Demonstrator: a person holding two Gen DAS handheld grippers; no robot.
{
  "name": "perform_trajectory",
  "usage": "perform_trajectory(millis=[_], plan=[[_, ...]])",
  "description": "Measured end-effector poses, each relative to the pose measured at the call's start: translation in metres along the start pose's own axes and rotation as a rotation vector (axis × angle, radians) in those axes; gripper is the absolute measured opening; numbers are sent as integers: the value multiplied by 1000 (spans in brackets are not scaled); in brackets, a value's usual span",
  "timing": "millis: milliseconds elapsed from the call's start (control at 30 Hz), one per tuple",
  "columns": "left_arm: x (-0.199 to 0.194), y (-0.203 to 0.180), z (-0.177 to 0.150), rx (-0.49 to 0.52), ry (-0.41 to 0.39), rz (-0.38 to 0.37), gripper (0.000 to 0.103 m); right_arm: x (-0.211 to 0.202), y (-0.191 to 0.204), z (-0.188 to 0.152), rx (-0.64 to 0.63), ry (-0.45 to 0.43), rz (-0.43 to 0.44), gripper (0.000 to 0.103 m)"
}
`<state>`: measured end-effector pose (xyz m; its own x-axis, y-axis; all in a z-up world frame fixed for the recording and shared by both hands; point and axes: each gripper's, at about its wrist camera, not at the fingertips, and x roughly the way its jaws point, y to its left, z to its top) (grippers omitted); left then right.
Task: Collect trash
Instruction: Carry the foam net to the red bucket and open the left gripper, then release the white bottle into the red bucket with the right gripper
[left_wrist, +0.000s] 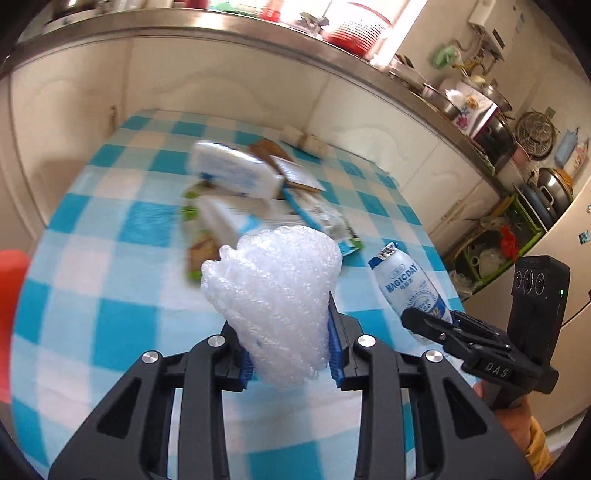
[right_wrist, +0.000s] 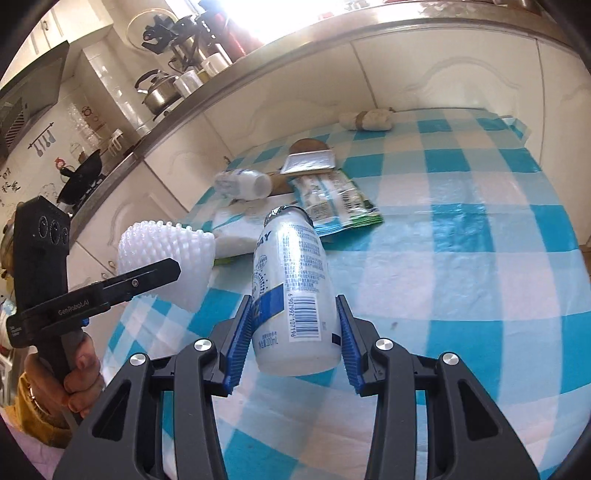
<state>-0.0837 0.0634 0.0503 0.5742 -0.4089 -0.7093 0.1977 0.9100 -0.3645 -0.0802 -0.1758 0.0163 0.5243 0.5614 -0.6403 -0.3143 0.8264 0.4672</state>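
My left gripper (left_wrist: 291, 347) is shut on a white foam fruit net (left_wrist: 275, 291) and holds it above the table; the net also shows in the right wrist view (right_wrist: 166, 254). My right gripper (right_wrist: 295, 339) is shut on a white and blue MAGICDAY bottle (right_wrist: 295, 291), held above the blue checked tablecloth (right_wrist: 461, 258); the bottle also shows in the left wrist view (left_wrist: 410, 291). More trash lies on the table: a second white bottle on its side (right_wrist: 242, 183), a green and blue wrapper (right_wrist: 336, 201), a silver pouch (right_wrist: 308, 161), a crumpled tissue pack (right_wrist: 236, 229).
A wrapped white bundle (right_wrist: 365, 120) lies at the table's far edge. Cream cabinets (right_wrist: 424, 74) with a steel counter stand behind the table. An orange-red object (left_wrist: 11, 295) is at the left edge of the left wrist view. A dish rack (left_wrist: 509, 236) stands to the right.
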Motion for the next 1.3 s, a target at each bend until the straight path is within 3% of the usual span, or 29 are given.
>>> perform_trajectory(millis=[433,667,800,1000,1100,1133,1233,1300], plan=[[-97,169,-40,-254,-121,282,37,92,136,21,-173,220,220,45],[-124,241,-55,-386,-163,391,40,155,220,34,-273,351,319,45],[-121,272,-61,-435,-161,432,41,187,262,39,-328,394,329,45],[-104,296,-64,-459,-148,461,49,235,299,41,-386,397,259,46],[-97,306,-65,-473,-153,491,61,243,301,41,-400,362,231,59],[-95,307,-65,-477,-154,496,66,243,298,41,-385,356,228,69],[-95,313,-69,-488,-166,509,74,235,289,43,-352,317,229,79],[-94,316,-70,-490,-168,507,82,227,284,45,-348,279,217,80]])
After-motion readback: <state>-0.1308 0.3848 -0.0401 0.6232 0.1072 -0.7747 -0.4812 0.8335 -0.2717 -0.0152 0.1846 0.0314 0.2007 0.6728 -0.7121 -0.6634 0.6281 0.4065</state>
